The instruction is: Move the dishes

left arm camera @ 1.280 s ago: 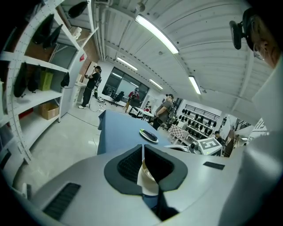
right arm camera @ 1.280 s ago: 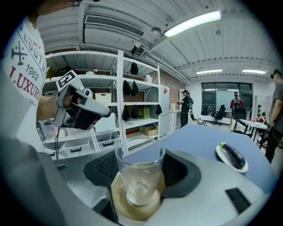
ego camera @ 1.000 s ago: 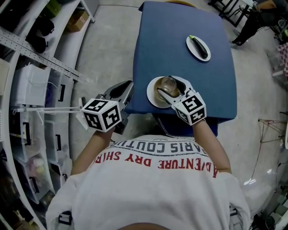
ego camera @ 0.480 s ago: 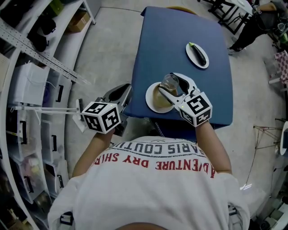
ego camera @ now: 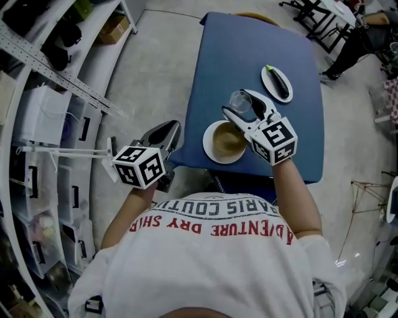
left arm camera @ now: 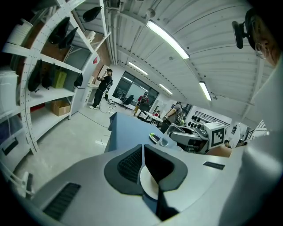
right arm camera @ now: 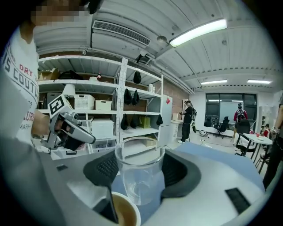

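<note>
My right gripper (ego camera: 239, 107) is shut on a clear glass (ego camera: 239, 101), held above the blue table (ego camera: 217, 62) just beyond a white plate with a brown centre (ego camera: 225, 142). In the right gripper view the glass (right arm camera: 139, 172) stands upright between the two dark pads (right arm camera: 177, 172), with the plate (right arm camera: 126, 214) below. A second small white plate carrying a dark aubergine (ego camera: 278, 82) lies further back on the table. My left gripper (ego camera: 163, 133) hangs off the table's left edge, jaws shut with nothing in them; its view shows the pads (left arm camera: 132, 165) closed over the plate (left arm camera: 148, 183).
Metal shelving with white bins and bags (ego camera: 43, 143) runs along the left. Grey floor (ego camera: 149, 68) lies between shelves and table. Black chair legs (ego camera: 317, 15) and a person stand beyond the table's far right corner.
The right gripper has lifted the glass off the near plate and carried it away from me, toward the table's middle. The left gripper has stayed in place.
</note>
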Motion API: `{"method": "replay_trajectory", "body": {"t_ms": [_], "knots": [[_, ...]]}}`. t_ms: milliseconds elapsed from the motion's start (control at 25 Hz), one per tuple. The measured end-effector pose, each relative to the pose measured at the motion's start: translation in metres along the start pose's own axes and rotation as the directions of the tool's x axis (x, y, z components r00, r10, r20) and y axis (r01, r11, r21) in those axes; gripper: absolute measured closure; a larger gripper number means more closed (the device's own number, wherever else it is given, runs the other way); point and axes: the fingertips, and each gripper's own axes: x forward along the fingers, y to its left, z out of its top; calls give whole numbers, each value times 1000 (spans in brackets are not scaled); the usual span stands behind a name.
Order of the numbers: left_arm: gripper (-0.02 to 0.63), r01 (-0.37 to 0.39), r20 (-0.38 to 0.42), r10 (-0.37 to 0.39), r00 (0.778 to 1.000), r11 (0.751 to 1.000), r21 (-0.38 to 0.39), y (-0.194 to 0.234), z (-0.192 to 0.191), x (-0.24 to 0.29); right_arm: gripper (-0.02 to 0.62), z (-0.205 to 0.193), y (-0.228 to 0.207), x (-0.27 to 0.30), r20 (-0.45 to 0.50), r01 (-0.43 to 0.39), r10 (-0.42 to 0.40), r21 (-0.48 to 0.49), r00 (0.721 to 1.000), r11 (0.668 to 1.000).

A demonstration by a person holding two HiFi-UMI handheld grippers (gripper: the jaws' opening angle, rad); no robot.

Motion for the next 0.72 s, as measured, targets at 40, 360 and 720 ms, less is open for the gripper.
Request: {"method": "replay_trajectory", "body": {"t_ms": [40, 360, 720], "knots": [[568, -5, -2, 5, 1000, 1000, -1, 1, -1, 1, 310, -3, -5, 3, -2, 6, -6, 6, 1000, 1000], [568, -22, -26, 22, 999, 1000, -8, 7, -5, 11, 310, -41, -39, 25, -63, 47, -44, 50, 997, 998], [568, -29, -57, 28, 998, 1000, -10, 10, -12, 24, 310, -76, -62, 37, -107, 76, -65, 96, 992, 992]]}}
